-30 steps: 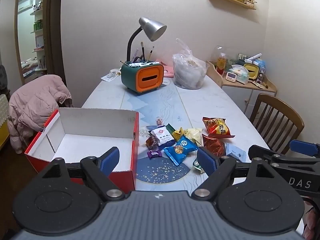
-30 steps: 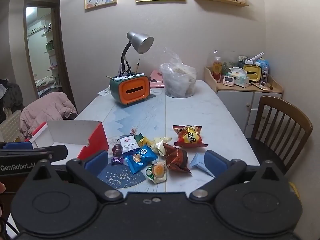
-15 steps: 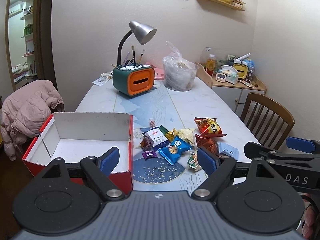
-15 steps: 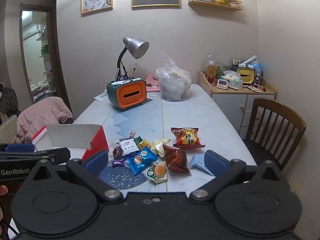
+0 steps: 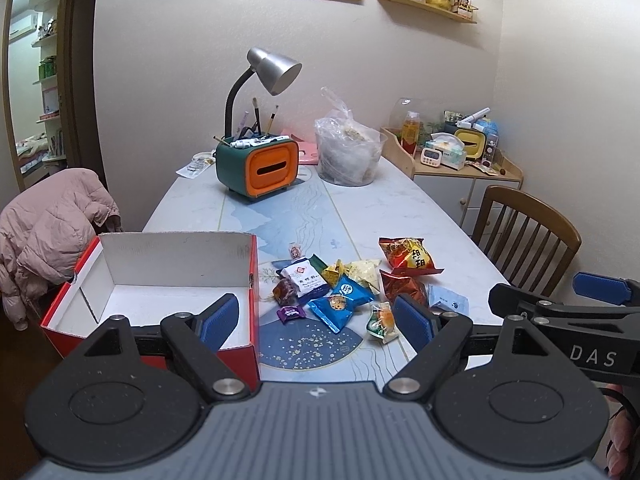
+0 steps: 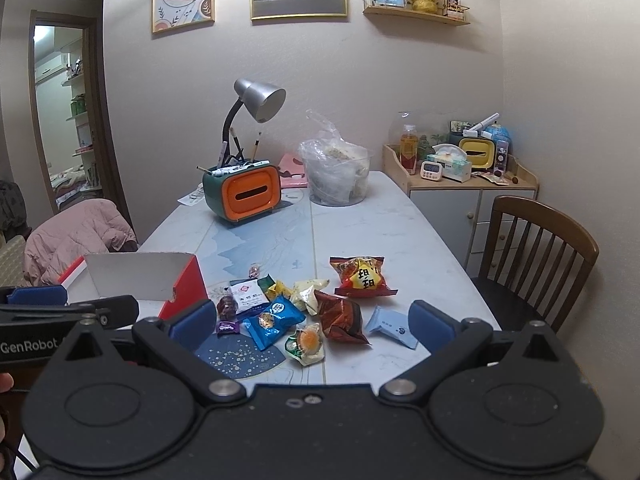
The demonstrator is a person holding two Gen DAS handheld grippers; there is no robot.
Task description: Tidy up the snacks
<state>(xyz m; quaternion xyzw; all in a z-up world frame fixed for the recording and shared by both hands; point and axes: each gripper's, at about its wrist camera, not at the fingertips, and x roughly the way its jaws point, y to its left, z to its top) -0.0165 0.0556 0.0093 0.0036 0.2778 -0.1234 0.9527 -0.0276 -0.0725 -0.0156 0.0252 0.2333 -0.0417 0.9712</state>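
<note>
Red box (image 5: 168, 280) left, snack pile (image 6: 304, 304) ahead; left tool (image 5: 316, 316), right tool (image 6: 312, 326) wide, empty.

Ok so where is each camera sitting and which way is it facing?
Left wrist: on the left gripper, facing down the white table; open red cardboard box left, right gripper at its right edge.
Right wrist: on the right gripper, same heading; left gripper at its left edge.
Shared: snack packets, orange-fronted green organiser.

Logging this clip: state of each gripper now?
Left gripper: open, holding nothing.
Right gripper: open, holding nothing.
</note>
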